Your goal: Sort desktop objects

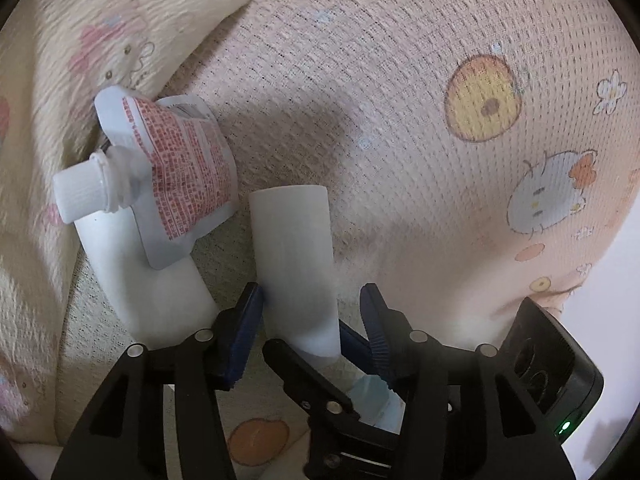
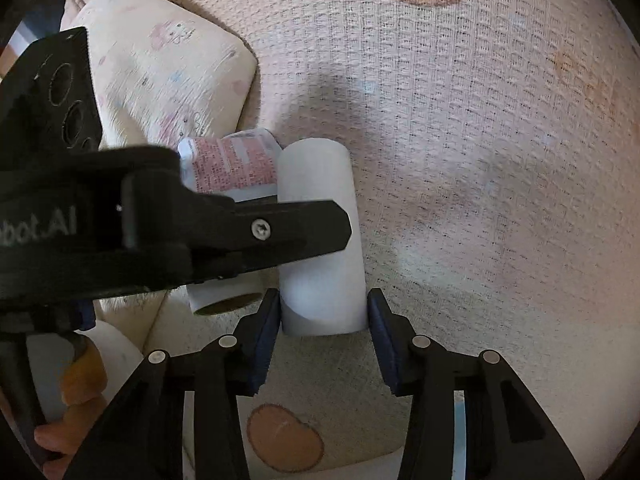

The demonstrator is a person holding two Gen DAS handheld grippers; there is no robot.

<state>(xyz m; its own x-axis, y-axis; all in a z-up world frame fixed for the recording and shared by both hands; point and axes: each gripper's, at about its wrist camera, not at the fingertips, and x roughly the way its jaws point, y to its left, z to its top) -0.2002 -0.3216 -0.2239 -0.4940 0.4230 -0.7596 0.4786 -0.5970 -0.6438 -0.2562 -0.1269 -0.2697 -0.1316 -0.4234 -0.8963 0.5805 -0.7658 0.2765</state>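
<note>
My right gripper (image 2: 323, 312) straddles the white tube (image 2: 320, 240), unclenched, ready to clamp. Left gripper (image 1: 310, 300) released; pouch (image 1: 180, 168) at 10 o'clock.

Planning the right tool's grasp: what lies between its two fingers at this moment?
In the right wrist view, the near end of the white tube sits between the right tool's open fingers, with small gaps either side. The left tool's black finger crosses the tube farther up.

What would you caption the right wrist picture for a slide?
Right gripper open around a white tube on cartoon-print fabric, the left gripper crossing in front.
</note>
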